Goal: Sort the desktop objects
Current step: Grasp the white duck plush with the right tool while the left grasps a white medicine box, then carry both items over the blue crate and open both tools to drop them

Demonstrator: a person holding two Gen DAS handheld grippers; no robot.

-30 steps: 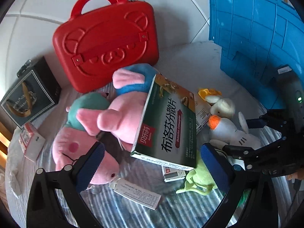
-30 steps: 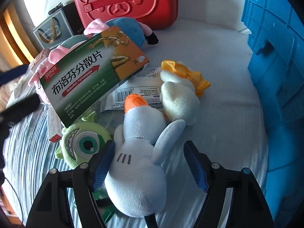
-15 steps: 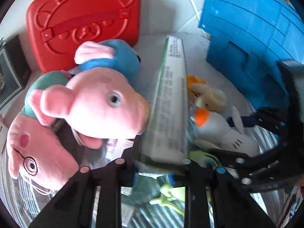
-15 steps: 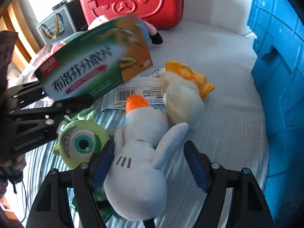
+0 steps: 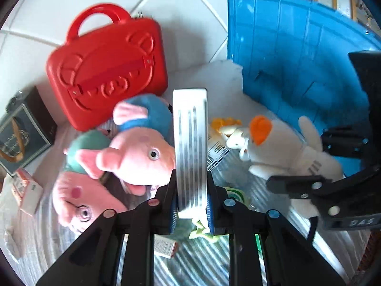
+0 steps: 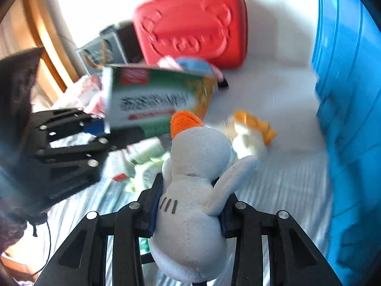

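Note:
My left gripper [image 5: 192, 211] is shut on a green medicine box [image 5: 190, 147], held edge-on and lifted off the striped cloth; the same box [image 6: 157, 102] shows its printed face in the right wrist view, with the left gripper [image 6: 95, 128] at its lower left. My right gripper [image 6: 188, 211] is shut on a pale blue-white plush bird with an orange tuft [image 6: 193, 181], raised above the cloth. That bird [image 5: 281, 147] and the right gripper [image 5: 316, 188] appear at the right of the left wrist view.
A red bear-embossed case [image 5: 107, 71] stands at the back, a blue plastic crate [image 5: 297, 54] at the right. Two pink pig plushes [image 5: 133, 157] lie left of the box. A small cream and orange plush [image 6: 252, 133], a green plush [image 5: 202, 228], a dark gift box [image 5: 21, 133] and small cartons lie around.
Both grippers have closed: the left on the medicine box, the right on the plush bird. Each has lifted its object up off the cloth, and the box has turned edge-on.

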